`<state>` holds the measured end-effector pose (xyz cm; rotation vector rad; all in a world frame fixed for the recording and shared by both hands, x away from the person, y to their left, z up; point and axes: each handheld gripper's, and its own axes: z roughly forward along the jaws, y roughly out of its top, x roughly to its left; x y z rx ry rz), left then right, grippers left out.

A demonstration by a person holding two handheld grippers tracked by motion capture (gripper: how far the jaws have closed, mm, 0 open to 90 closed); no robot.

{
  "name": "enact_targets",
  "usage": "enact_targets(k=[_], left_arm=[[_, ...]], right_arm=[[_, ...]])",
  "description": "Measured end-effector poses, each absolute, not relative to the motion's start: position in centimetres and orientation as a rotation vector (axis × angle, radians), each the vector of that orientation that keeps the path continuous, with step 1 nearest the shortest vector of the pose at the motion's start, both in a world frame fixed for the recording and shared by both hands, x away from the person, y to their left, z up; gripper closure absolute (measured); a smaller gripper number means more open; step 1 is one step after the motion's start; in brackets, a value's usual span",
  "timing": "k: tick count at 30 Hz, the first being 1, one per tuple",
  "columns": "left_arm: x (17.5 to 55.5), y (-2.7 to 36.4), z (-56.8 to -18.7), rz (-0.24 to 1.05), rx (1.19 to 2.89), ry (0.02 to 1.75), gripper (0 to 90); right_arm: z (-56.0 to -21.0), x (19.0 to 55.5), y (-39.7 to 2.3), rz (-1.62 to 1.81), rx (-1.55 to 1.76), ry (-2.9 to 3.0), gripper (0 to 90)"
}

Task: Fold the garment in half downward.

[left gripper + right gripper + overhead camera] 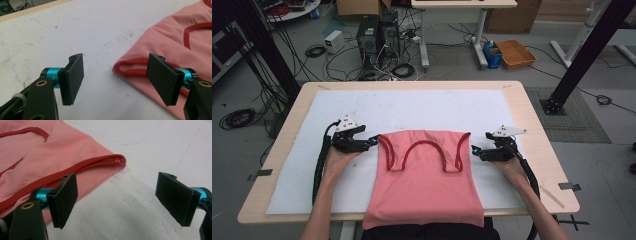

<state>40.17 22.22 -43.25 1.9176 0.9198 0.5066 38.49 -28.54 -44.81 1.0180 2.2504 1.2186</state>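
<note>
1. Covering most of the light wooden table (532,120) is a white mat (412,107), faintly marked with blue lines and small specks in the gripper views.
2. Beyond the table, the grey floor holds two dark computer towers (377,35) amid tangled cables (392,67), a small white box (333,41), a blue container (493,55) and an orange tray (515,53).
3. Black frame posts (584,55) rise at both sides, and another desk's legs (479,37) stand farther back.
4. A pink tank top (424,180) with red trim lies flat in the middle of the mat, its straps toward the far side and its hem hanging over the near table edge.
5. The left gripper (373,141) sits just beside the top's left shoulder corner; in the left gripper view (120,78) the jaws stand spread, with the red-edged strap corner between them but not pinched.
6. The right gripper (476,150) rests just beside the right shoulder corner; in the right gripper view (117,201) its jaws are spread wide, one over the pink cloth's edge, the other over bare mat, nothing pinched.
7. Nothing lies between either gripper and the garment; the mat around both is bare.
</note>
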Motion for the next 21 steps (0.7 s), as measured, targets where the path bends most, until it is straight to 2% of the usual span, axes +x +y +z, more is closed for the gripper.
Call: enact_targets(k=[8, 10, 14, 21], left_arm=[[42.4, 19.7, -42.9, 0.476, 1.978, 0.936, 35.0], [42.7, 19.5, -43.4, 0.456, 1.999, 0.950, 39.2], [43.0, 19.3, -44.5, 0.434, 2.077, 0.990, 39.2], [43.0, 19.5, -44.8, 0.369, 2.091, 0.989, 43.9]], right_arm=[[-44.8, 38.2, -28.7, 1.237, 1.005, 2.219, 18.0], [-44.8, 38.2, -28.7, 1.239, 1.012, 2.216, 18.0], [-44.8, 38.2, -28.6, 1.235, 1.004, 2.217, 18.0], [-44.8, 38.1, -28.6, 1.225, 1.000, 2.219, 18.1]])
